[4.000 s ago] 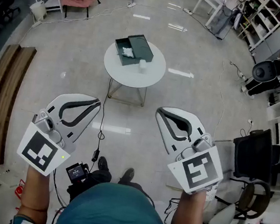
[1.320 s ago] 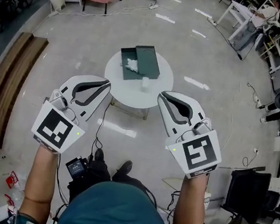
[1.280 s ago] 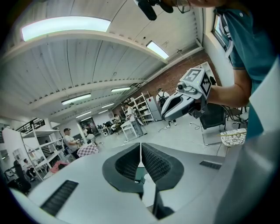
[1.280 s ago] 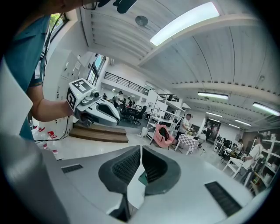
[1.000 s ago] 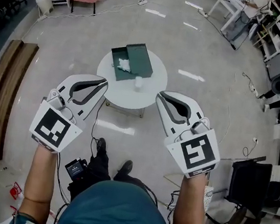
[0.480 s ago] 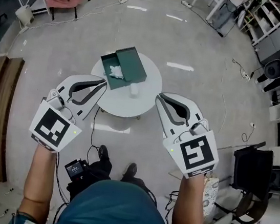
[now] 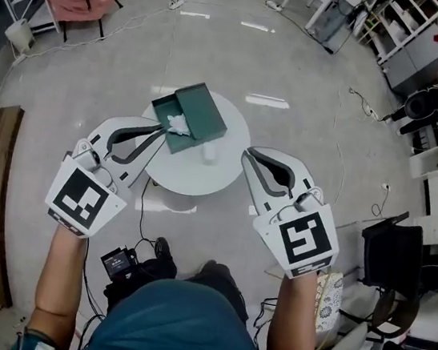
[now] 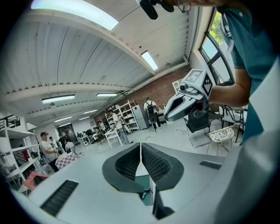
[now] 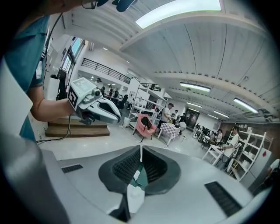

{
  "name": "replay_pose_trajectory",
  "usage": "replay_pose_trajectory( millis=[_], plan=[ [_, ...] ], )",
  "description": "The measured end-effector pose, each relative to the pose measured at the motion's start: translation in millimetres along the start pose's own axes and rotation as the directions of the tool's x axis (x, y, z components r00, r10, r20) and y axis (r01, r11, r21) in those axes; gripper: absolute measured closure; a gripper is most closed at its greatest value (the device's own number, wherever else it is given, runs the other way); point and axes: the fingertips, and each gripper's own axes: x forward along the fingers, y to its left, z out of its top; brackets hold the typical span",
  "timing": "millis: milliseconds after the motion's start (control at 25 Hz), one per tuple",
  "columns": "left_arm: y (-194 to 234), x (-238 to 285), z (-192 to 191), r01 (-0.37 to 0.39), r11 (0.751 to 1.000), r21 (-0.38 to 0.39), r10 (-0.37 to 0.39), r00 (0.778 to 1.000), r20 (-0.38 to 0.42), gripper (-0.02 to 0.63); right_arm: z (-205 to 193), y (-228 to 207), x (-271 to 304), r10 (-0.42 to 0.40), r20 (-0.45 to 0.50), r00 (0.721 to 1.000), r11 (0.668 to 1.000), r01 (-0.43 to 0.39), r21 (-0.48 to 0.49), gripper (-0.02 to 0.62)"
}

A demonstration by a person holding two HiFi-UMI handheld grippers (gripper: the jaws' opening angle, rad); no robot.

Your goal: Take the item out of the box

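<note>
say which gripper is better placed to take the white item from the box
Likely left: the left gripper is nearer the white item in the green box; the right gripper is farther off.

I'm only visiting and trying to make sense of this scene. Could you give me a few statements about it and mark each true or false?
1. The green box lies open. True.
2. The box stands on the floor. False: it rests on the round white table.
3. The left gripper and the right gripper are both shut and empty. True.
4. The white item is held in the right gripper. False: it lies inside the green box, and neither gripper touches it.
5. A small white object stands on the table beside the box. True.
</note>
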Motion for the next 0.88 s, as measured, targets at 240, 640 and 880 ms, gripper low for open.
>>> replay_pose_trajectory(
  millis=[240,640,880],
  plan=[
    [14,7,-12,0.007,1.000,-0.011,-0.007,1.000,0.009,0.577,0,-10,22,0.003,-0.021,1.000,1.000,-0.003,-0.005,0.555],
    [44,11,-37,-0.102,0.994,-0.044,0.099,0.993,-0.061,0.577,2,-30,73,0.116,0.028,0.993,0.992,-0.115,-0.049,0.555],
    [59,41,-48,-0.151,0.986,-0.065,0.143,0.984,-0.110,0.577,-7,-56,101,0.187,0.038,0.982,0.981,-0.185,-0.052,0.555]
  ],
)
